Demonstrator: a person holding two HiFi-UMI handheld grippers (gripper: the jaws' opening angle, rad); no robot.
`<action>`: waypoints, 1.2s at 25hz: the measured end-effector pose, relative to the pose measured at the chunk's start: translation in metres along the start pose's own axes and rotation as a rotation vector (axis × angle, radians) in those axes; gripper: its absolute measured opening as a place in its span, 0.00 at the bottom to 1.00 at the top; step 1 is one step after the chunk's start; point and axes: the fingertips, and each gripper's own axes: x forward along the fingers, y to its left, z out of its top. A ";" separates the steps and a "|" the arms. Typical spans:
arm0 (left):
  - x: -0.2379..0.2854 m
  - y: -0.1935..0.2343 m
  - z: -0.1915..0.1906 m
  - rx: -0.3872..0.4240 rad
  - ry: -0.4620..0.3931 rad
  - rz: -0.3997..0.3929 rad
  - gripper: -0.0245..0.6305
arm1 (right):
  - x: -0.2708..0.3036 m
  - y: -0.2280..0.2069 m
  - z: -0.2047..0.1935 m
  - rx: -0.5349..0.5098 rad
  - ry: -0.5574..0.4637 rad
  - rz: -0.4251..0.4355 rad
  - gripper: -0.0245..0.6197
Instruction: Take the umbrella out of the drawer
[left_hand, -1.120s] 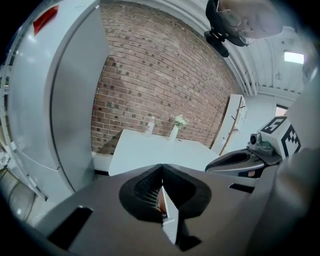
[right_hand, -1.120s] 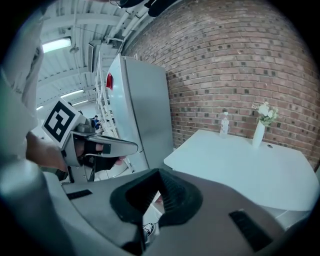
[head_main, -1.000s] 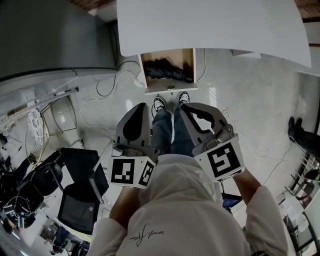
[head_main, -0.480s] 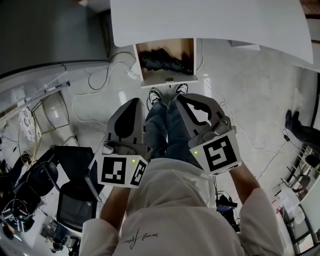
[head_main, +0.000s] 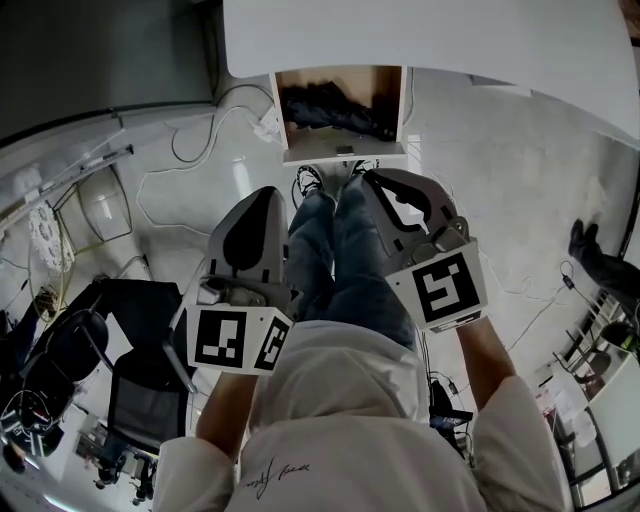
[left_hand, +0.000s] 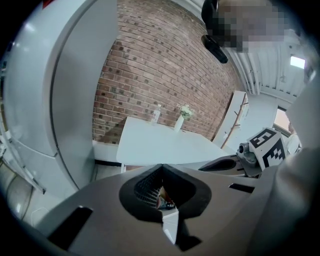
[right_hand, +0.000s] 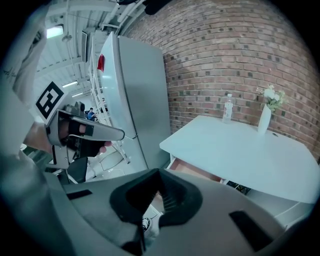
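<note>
Drawer (head_main: 322, 155) rear hidden under tabletop (head_main: 420, 35); dark contents (head_main: 330, 108) indistinct.

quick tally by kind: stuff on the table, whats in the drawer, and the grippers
bottle: 1
vase: 1
umbrella: 1
gripper: 2, left gripper and right gripper
total: 5
</note>
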 end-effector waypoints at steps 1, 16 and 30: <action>0.002 0.002 -0.001 -0.004 0.002 0.007 0.07 | 0.003 -0.001 -0.002 -0.002 0.008 0.003 0.05; 0.023 0.013 -0.026 -0.036 0.018 0.055 0.07 | 0.046 -0.008 -0.037 -0.031 0.058 0.014 0.05; 0.059 0.021 -0.070 -0.023 0.099 0.101 0.06 | 0.076 -0.029 -0.064 -0.040 0.084 -0.026 0.06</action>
